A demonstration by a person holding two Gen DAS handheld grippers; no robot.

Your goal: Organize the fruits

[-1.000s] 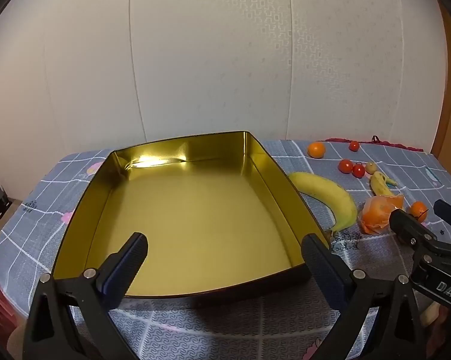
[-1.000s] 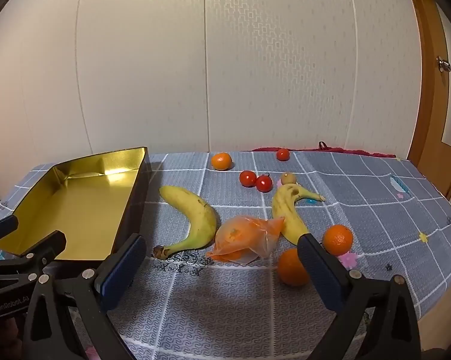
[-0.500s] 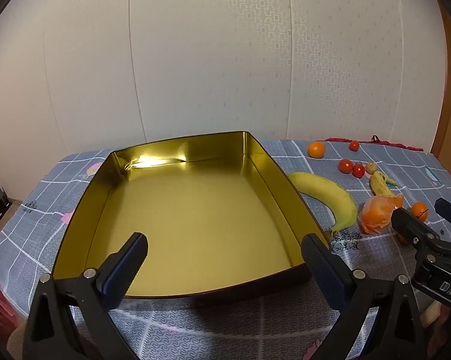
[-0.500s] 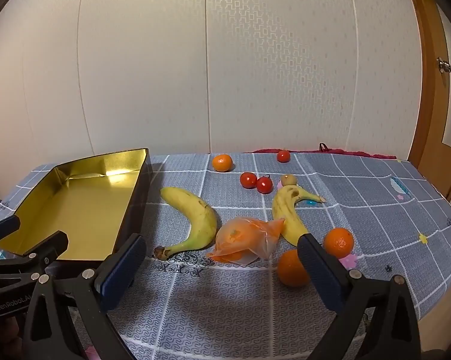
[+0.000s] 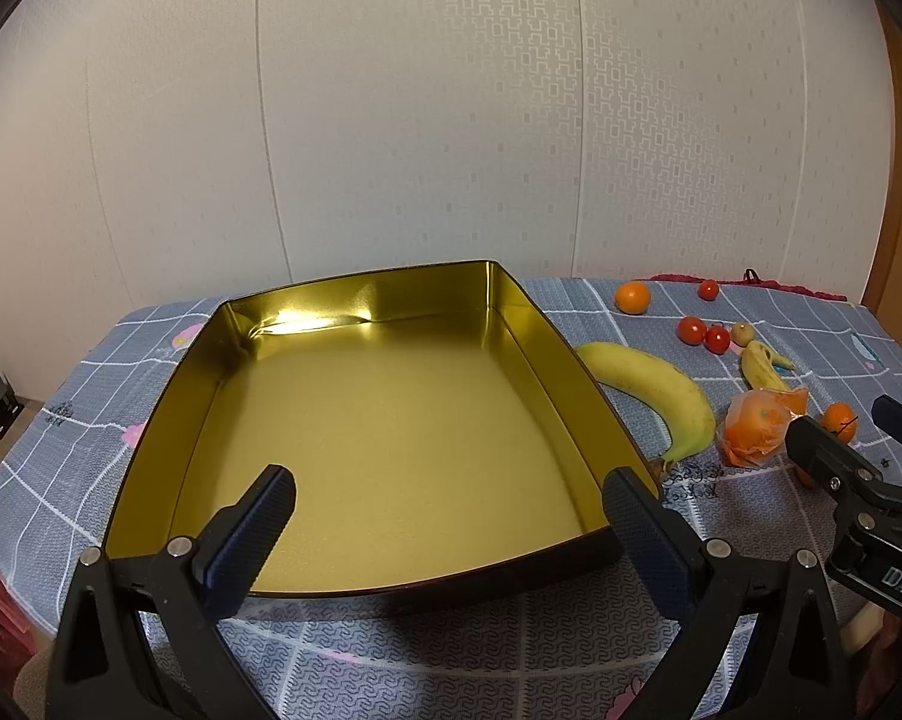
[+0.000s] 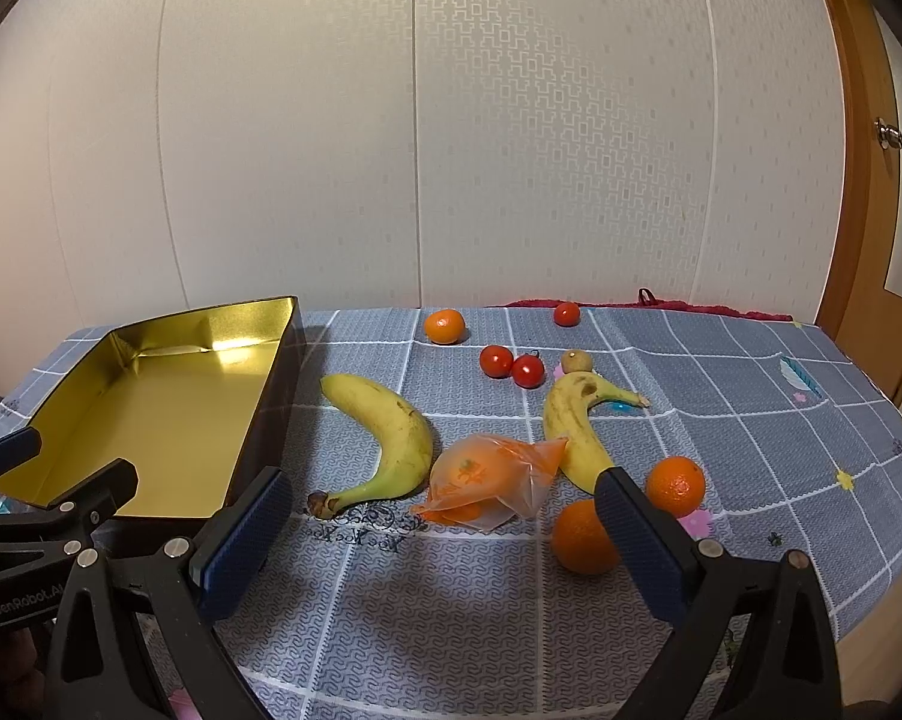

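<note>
Left gripper point(image 5: 447, 519), right gripper point(image 6: 435, 510): jaws wide apart, holding nothing, near table point(image 6: 751, 396) edge. Gold tray point(image 5: 378, 420): left, bare inside. Right of tray: large banana point(image 6: 390, 432), bagged orange point(image 6: 487, 480), two oranges point(image 6: 676, 483), second banana point(image 6: 574, 420). Far: tomatoes point(image 6: 511, 363), mandarin point(image 6: 443, 325).

The tin point(image 6: 150, 402) sits on the left of the table point(image 6: 751, 396). Right beside it lies a banana point(image 6: 390, 438), then a bag point(image 6: 487, 474), another banana point(image 6: 571, 420), two oranges point(image 6: 676, 483) in front, tomatoes point(image 6: 511, 363) behind.
</note>
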